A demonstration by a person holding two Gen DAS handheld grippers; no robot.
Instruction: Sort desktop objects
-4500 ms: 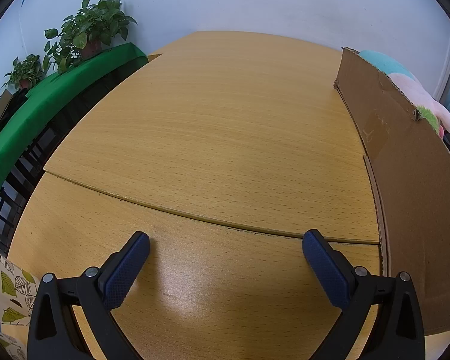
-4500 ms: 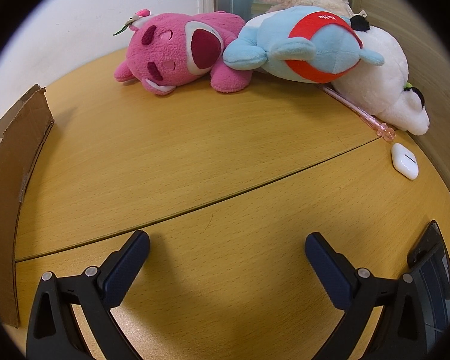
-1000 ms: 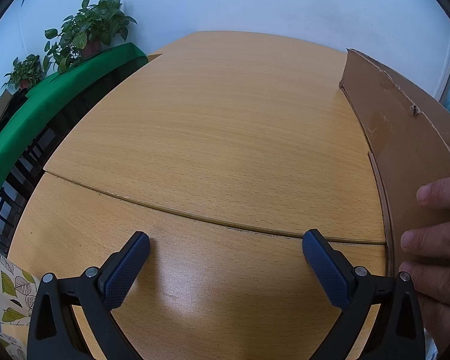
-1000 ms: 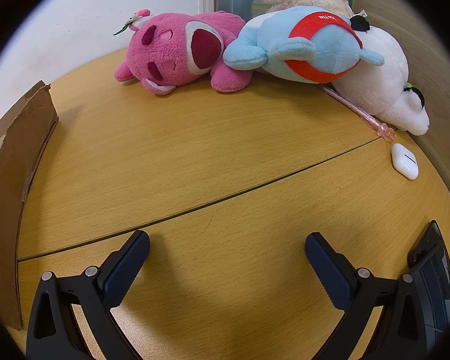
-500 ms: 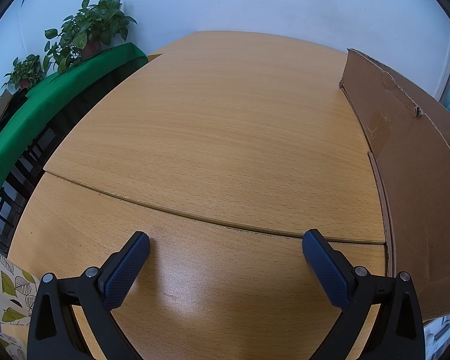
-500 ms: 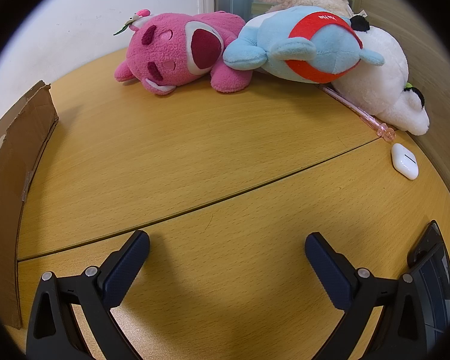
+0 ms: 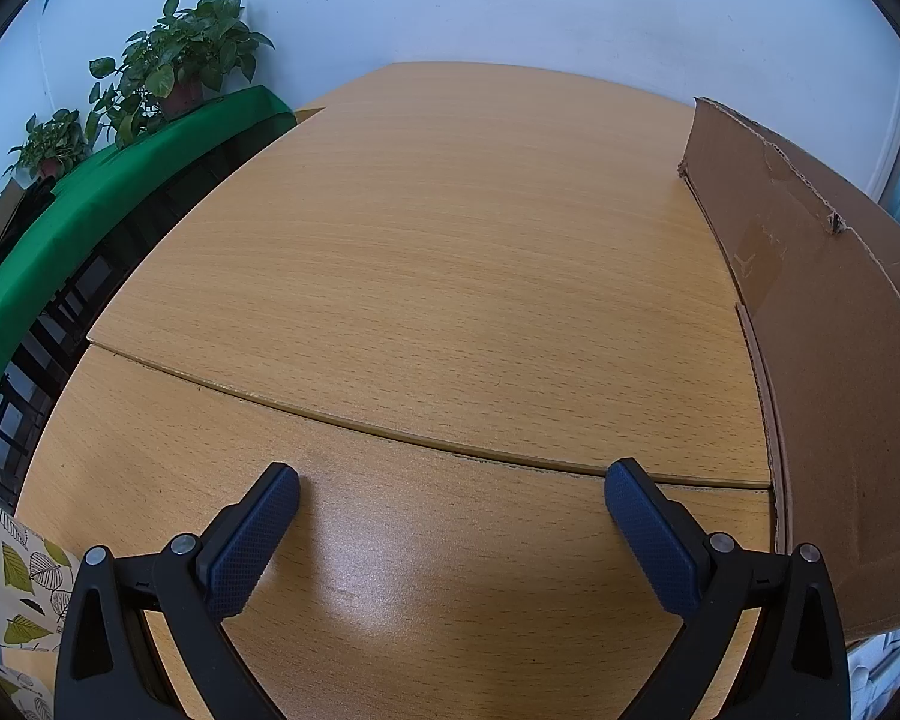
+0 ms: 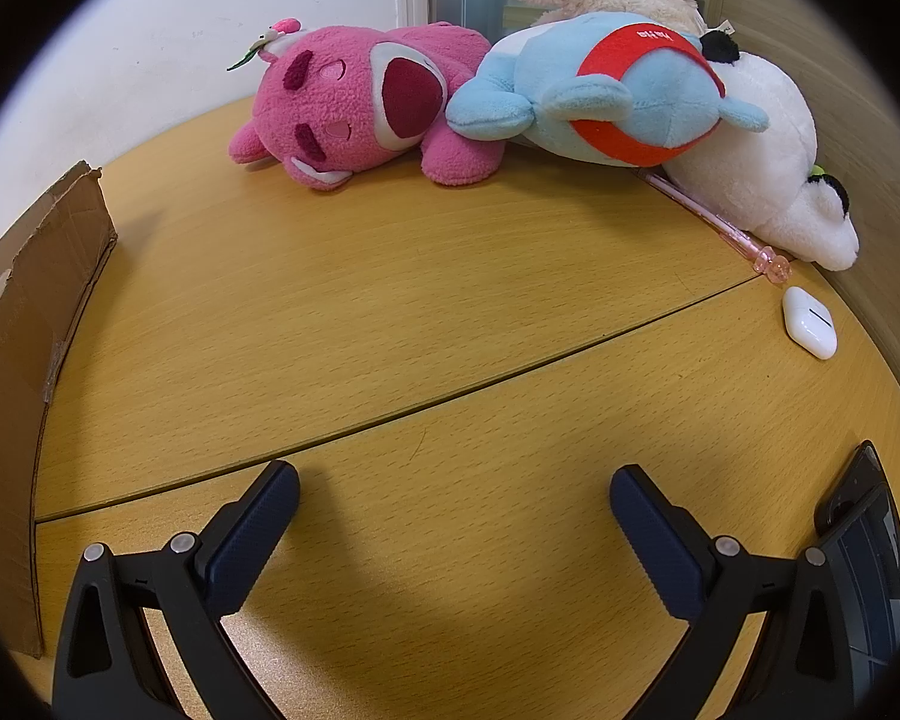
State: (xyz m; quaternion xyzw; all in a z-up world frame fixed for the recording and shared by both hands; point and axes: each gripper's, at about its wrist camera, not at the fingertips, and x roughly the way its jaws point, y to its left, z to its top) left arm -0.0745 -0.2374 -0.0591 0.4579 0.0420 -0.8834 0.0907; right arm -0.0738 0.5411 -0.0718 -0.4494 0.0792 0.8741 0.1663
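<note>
Hiding under plush [image 8: 762,138]: pen [image 8: 714,216].

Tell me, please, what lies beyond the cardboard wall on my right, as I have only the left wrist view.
Observer: A pink plush bear lies on its side at the far edge of the desk.
Operator: Is it alone there?
Observer: No, a blue plush with a red band leans against it, and a white plush lies further right.
Operator: Are there any small items?
Observer: A pink pen pokes out from under the white plush, and a white earbud case sits just nearer than its tip.
Operator: Is the right tool holding anything?
Observer: No, the right tool is open over bare desk, short of all of them.
</note>
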